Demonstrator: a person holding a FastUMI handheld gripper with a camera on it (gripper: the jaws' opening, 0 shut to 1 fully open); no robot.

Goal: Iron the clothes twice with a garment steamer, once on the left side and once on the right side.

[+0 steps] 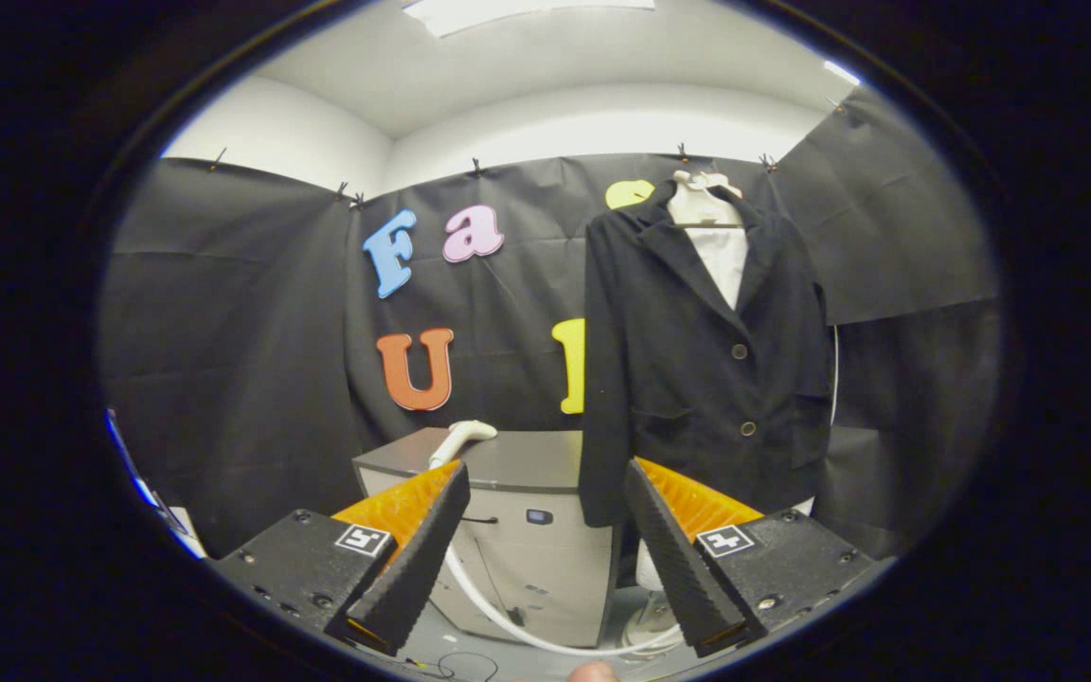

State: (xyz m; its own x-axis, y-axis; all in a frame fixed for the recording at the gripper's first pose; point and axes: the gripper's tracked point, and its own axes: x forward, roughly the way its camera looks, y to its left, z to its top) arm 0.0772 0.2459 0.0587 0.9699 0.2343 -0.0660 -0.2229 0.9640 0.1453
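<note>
A black jacket (702, 360) hangs on a white mannequin form with a hanger, in front of the booth wall, beyond my right finger. The white steamer head (462, 438) rests on top of a grey cabinet (527, 530) just left of the jacket, its white hose (508, 620) looping down toward a white base (654, 625) on the floor. My gripper (545, 493) is open, its two black fingers (418, 559) spread wide with nothing between them, well short of the steamer and the jacket.
Black cloth walls enclose the booth on three sides. The grey cabinet stands straight ahead, between the fingers. A thin cable lies on the floor near the cabinet's foot. A fingertip (593, 673) shows just below the gripper.
</note>
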